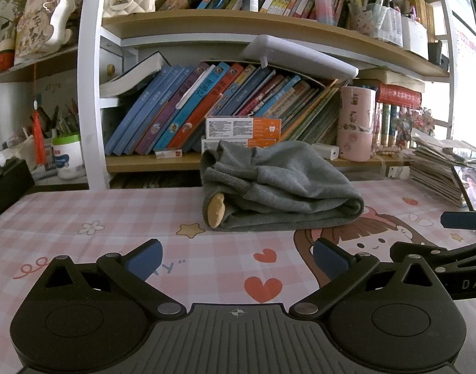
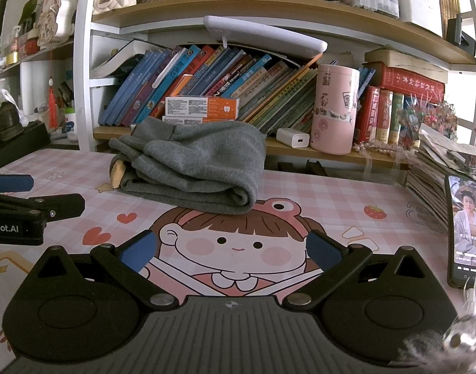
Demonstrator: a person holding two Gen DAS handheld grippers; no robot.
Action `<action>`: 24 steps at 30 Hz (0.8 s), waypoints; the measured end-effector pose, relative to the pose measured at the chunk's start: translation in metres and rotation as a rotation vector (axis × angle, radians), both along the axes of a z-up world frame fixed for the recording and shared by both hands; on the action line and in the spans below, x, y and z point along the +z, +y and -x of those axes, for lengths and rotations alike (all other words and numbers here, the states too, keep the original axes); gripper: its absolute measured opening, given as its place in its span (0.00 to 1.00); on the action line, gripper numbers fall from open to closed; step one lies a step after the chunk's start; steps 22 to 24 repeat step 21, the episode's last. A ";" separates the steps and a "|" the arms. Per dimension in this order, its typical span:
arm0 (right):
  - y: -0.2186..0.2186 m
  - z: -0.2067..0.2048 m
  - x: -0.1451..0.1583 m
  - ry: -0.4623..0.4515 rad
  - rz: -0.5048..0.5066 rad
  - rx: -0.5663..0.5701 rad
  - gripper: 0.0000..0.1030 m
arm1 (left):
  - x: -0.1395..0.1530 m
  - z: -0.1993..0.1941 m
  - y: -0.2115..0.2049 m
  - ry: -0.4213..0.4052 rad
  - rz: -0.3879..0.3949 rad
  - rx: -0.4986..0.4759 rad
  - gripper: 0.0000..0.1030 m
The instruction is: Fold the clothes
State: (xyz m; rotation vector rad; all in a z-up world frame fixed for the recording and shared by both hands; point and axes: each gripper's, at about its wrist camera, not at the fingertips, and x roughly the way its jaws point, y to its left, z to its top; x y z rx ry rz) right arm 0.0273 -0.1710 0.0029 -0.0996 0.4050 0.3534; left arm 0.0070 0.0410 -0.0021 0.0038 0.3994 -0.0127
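A grey garment (image 1: 278, 187) lies folded into a thick bundle on the pink checked desk mat (image 1: 113, 215), near the shelf. A tan patch shows at its left end. In the right wrist view the same grey garment (image 2: 194, 168) sits ahead and slightly left. My left gripper (image 1: 238, 260) is open and holds nothing, a short way in front of the bundle. My right gripper (image 2: 228, 249) is also open and holds nothing, over the cartoon girl print. Each gripper shows at the edge of the other's view: the right gripper (image 1: 450, 233) and the left gripper (image 2: 32, 199).
A bookshelf (image 1: 238, 28) full of books stands right behind the garment. A pink cylinder tin (image 2: 334, 109) and a white charger (image 2: 292, 137) sit on its lower board. A phone (image 2: 467, 233) leans against stacked papers (image 1: 437, 168) on the right.
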 end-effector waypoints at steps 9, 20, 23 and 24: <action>0.000 0.000 0.000 0.000 0.001 0.000 1.00 | 0.000 0.000 0.000 0.001 -0.003 0.007 1.00; 0.000 -0.001 0.000 0.002 0.001 0.001 1.00 | 0.000 0.001 -0.001 -0.006 -0.006 0.005 1.00; 0.000 -0.001 0.000 0.002 0.002 0.001 1.00 | 0.000 0.001 -0.001 -0.006 -0.006 0.002 1.00; 0.000 -0.001 0.000 0.002 0.002 0.001 1.00 | 0.000 0.001 -0.001 -0.006 -0.006 0.002 1.00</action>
